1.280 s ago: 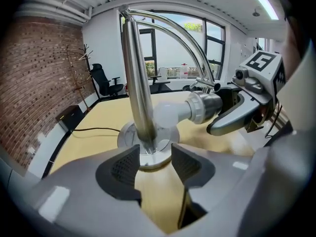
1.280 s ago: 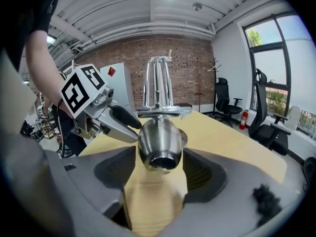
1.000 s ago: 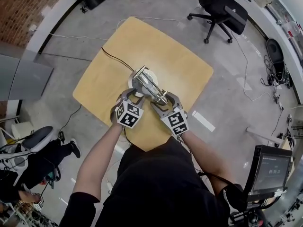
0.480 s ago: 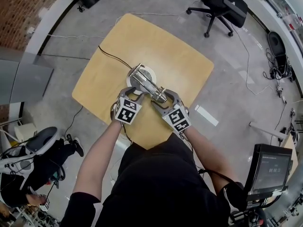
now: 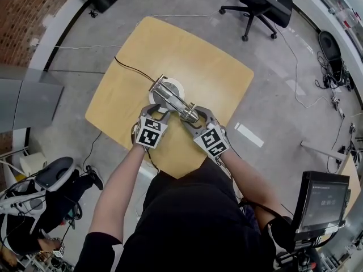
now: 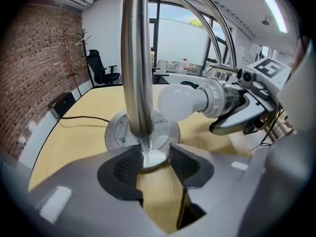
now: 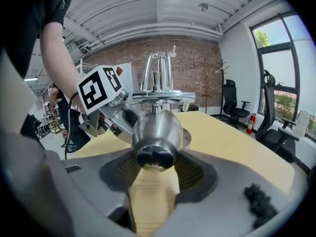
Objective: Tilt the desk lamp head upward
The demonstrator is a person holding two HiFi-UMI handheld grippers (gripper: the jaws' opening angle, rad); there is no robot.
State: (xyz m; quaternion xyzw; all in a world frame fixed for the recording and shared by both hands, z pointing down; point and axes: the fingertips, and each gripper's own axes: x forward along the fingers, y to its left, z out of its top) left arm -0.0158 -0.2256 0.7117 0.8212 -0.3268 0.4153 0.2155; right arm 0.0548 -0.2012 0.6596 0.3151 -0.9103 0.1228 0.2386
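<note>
In the head view, the desk lamp [image 5: 174, 99] is standing at the middle of the tabletop [image 5: 215, 72], its round base [image 5: 172, 86] toward the upper left and its lamp head [image 5: 190, 114] hanging low toward the lower right, with a cable [image 5: 129, 68] running off to the upper left. The left tool [image 5: 160, 110] is reaching in from below to the foot of the lamp, and the right tool [image 5: 193, 118] is coming in from the lower right around the lamp head. In the left gripper view, the stem [image 6: 137, 58] is rising straight up at centre frame, and the tool's two pads [image 6: 123, 168] are closing narrowly on its foot, just in front of the base; the bulb [image 6: 180, 103] is pointing left at mid frame. In the right gripper view, the rounded metal back of the lamp head is filling the centre, sitting between the ribbed pads [image 7: 190, 174], which have just been closing and are now gripping it on both sides. Against the frame a second ago, both tools are staying at the same parts of the lamp, the right tool's jaws are standing closer around the lamp head, and the lamp head is not visibly raised.
</note>
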